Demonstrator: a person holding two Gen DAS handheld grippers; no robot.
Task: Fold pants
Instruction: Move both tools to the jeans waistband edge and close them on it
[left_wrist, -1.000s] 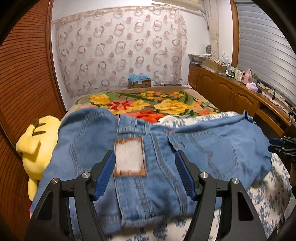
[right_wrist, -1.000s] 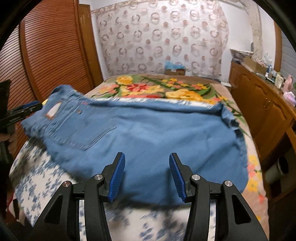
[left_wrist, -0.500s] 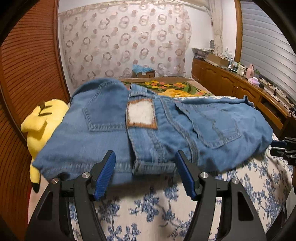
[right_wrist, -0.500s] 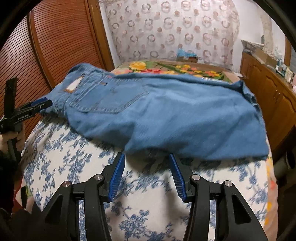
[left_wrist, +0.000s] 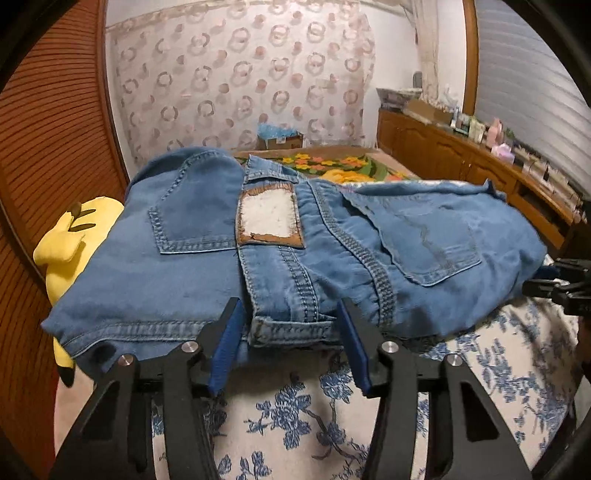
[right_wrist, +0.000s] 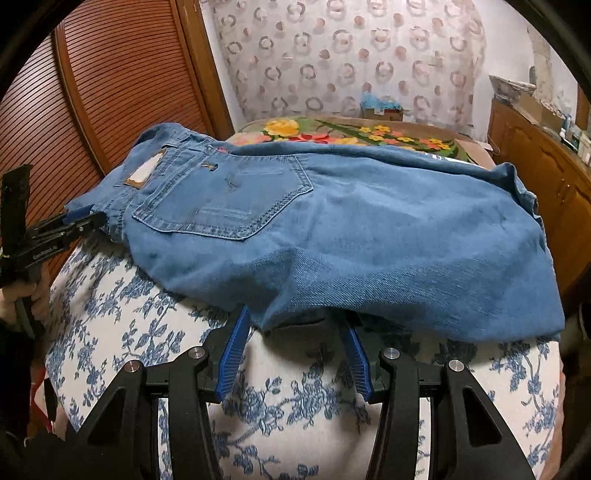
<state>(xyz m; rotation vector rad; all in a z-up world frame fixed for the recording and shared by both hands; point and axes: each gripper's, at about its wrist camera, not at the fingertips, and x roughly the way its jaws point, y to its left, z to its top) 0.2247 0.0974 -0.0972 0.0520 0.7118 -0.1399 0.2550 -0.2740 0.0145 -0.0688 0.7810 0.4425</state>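
Faded blue denim pants (left_wrist: 295, 258) lying folded across blue-flowered white bed cover (left_wrist: 295, 417), waistband end left, likely set down for next fold. Left hand-held gripper (left_wrist: 288, 328) just narrowed, jaws astride waistband hem, not pinching. Right hand-held gripper (right_wrist: 291, 336) parted at near fold edge, gripping nothing. Yellow plush toy (left_wrist: 70, 247) beside waistband.

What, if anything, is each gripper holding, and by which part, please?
Nothing clearly: the left gripper, jaws just closing, straddles the jeans at the waistband edge; the right gripper reaches under their folded edge.
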